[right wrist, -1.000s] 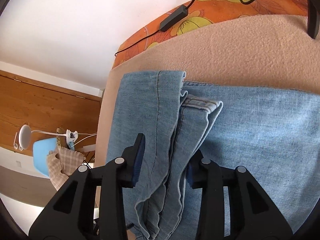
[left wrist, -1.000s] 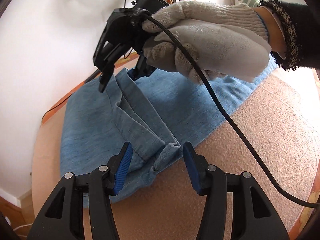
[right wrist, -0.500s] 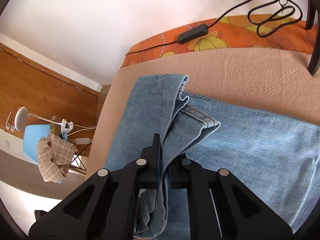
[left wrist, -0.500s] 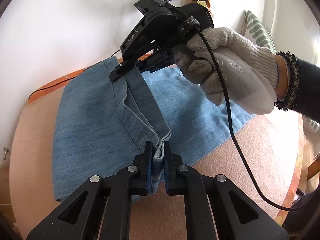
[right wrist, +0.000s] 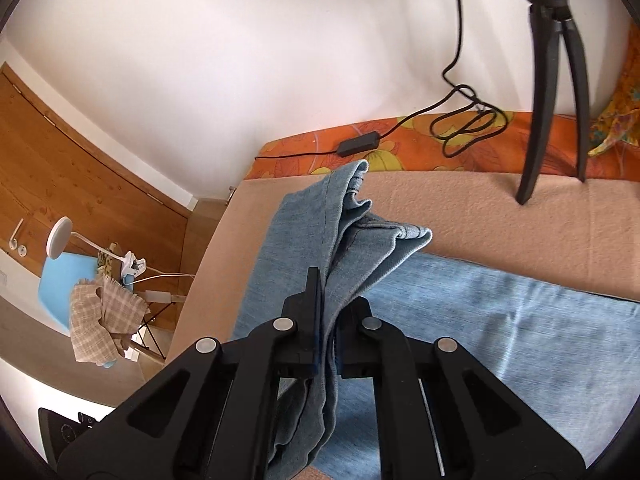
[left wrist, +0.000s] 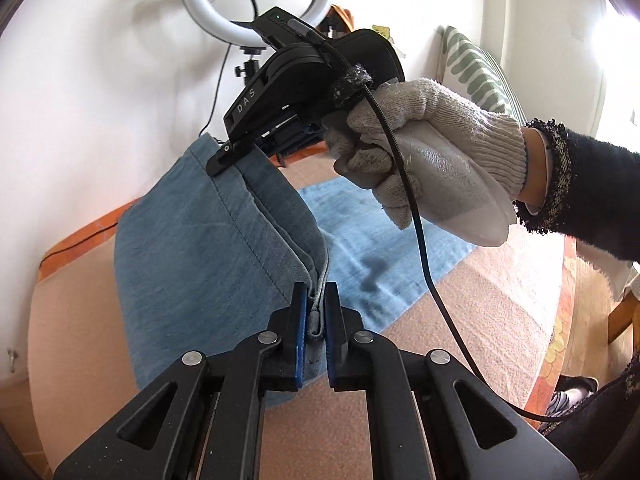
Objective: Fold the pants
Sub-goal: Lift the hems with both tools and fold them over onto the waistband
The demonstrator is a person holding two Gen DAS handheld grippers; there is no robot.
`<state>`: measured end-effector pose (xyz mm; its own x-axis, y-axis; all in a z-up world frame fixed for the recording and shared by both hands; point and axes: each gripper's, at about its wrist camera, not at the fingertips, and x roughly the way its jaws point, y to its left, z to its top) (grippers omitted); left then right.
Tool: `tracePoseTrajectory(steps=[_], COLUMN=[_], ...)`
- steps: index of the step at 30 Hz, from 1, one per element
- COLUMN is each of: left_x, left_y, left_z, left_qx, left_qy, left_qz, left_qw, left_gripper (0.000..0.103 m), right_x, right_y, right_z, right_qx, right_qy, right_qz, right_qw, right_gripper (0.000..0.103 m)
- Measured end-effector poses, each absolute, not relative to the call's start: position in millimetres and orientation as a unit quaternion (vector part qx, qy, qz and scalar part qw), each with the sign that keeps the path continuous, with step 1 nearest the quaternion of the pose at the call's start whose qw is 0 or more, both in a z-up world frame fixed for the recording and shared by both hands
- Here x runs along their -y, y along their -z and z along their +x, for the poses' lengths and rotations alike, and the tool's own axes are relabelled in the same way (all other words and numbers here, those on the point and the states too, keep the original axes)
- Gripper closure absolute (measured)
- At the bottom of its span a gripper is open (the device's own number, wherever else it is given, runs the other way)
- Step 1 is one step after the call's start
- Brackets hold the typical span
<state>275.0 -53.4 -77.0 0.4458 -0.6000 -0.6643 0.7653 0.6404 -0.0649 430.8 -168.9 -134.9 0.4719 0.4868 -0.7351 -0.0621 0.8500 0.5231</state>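
"DAS" in white on right tongs (left wrist: 224, 159) housing.

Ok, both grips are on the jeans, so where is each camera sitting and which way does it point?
Left wrist: behind the left gripper, jaws shut on the jeans hem; faces the wall, ring light, gloved right hand.
Right wrist: behind the right gripper, jaws shut on the jeans; faces orange cloth, tripod leg.
Shared: jeans, peach blanket.

Behind you: ring light (left wrist: 256, 4) on tripod (right wrist: 554, 80); coiled black cable (right wrist: 468, 126) on orange floral cloth (right wrist: 400, 148); striped cushion (left wrist: 476, 68); blue chair (right wrist: 60, 280).
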Motion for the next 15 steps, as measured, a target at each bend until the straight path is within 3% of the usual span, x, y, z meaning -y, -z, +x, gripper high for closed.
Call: tracePoseTrajectory(steps=[15], left_x=[129], left_y=[55], left_z=[251], left_qx=[-0.334], left_qy=[0.479], left_qz=[0.104], left_qw=[0.805], left_gripper=[0.097], right_x=[257], right_y=[102], right_z=[377], right_qx=[-0.467], right_qy=[-0.119], right_qz=[0.193], right_qw=[0.855], right_gripper=[0.097])
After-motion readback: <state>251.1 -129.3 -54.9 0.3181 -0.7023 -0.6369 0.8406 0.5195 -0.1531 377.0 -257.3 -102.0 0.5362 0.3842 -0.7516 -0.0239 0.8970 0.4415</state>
